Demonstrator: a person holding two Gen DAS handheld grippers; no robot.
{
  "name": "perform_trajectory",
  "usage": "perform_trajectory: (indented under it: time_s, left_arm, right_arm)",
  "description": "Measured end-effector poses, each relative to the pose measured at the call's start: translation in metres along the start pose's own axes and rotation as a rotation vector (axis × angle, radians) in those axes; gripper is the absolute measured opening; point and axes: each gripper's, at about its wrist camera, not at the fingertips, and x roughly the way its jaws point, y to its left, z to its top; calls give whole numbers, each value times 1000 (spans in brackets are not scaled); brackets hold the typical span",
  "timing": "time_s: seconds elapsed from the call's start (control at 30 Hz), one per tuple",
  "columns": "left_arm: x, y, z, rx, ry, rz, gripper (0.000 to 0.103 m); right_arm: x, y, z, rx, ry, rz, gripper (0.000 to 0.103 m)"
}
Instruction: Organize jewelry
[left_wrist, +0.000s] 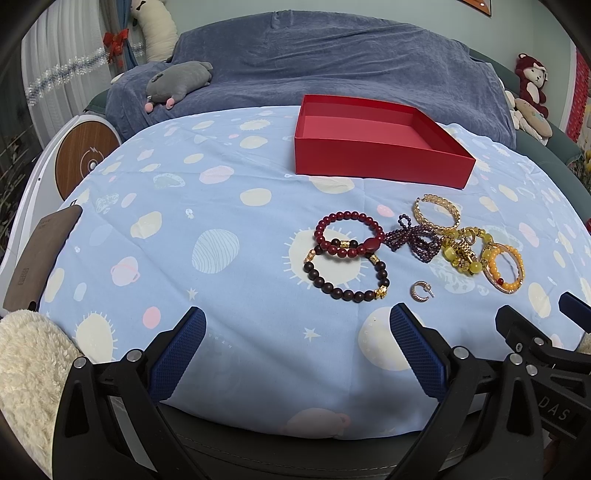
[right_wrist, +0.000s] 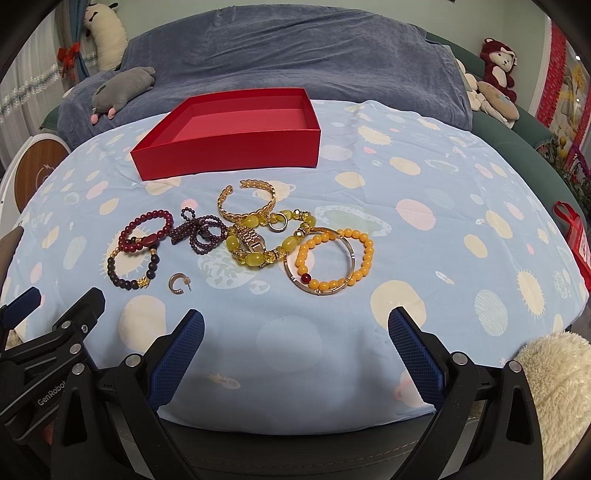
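the left gripper (left_wrist: 297, 325) and the right gripper (right_wrist: 295, 326) hang side by side over the near edge of the surface (right_wrist: 461, 229), each with its jaws spread wide and nothing between them. the jewelry lies in a loose cluster on the blue patterned cloth: a red bead bracelet (right_wrist: 146, 230) overlapping a dark bead bracelet (right_wrist: 129, 275), a purple strand (right_wrist: 199, 232), a gold cuff (right_wrist: 247, 201), yellow beads (right_wrist: 269, 242), an orange bead bracelet (right_wrist: 334, 258) and a small hoop earring (right_wrist: 179, 283). the open red box (right_wrist: 229, 136) sits just beyond them, nothing visible inside.
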Motion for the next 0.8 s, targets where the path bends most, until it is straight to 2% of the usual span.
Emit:
perform_trajectory:
  time_s: [0.47,0.8]
  left_arm:
    - [-3,3,7,-10,-13,-1,95]
    - [5,21,24,-123,35,-43,96]
  right_arm:
    - [0,-12,4,42,2,-6,96]
    - [9,-33,19,110,47,-11,96]
